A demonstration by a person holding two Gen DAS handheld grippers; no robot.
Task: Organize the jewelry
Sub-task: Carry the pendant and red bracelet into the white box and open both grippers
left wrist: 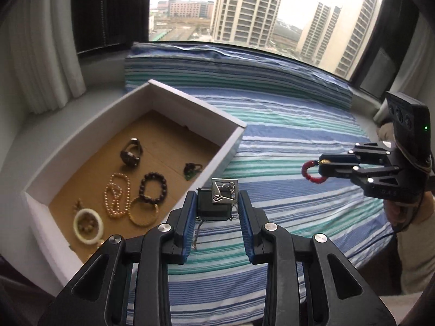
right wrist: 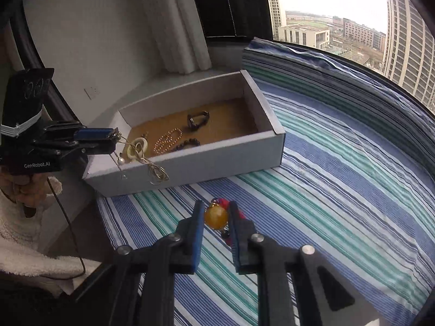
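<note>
At the lower centre of the left wrist view, the left gripper (left wrist: 217,212) is closed on a dark square pendant (left wrist: 214,205) with a silver charm, its chain dangling below. At the right edge, the right gripper (left wrist: 322,167) clamps a red bead bracelet (left wrist: 308,172) with an amber bead (right wrist: 216,216). The white box (left wrist: 81,141) at left holds a watch (left wrist: 131,153), pearl necklace (left wrist: 117,197), dark bead bracelet (left wrist: 152,187), gold bangle (left wrist: 143,212) and white bangle (left wrist: 88,225) on the striped sheet (left wrist: 299,146).
</note>
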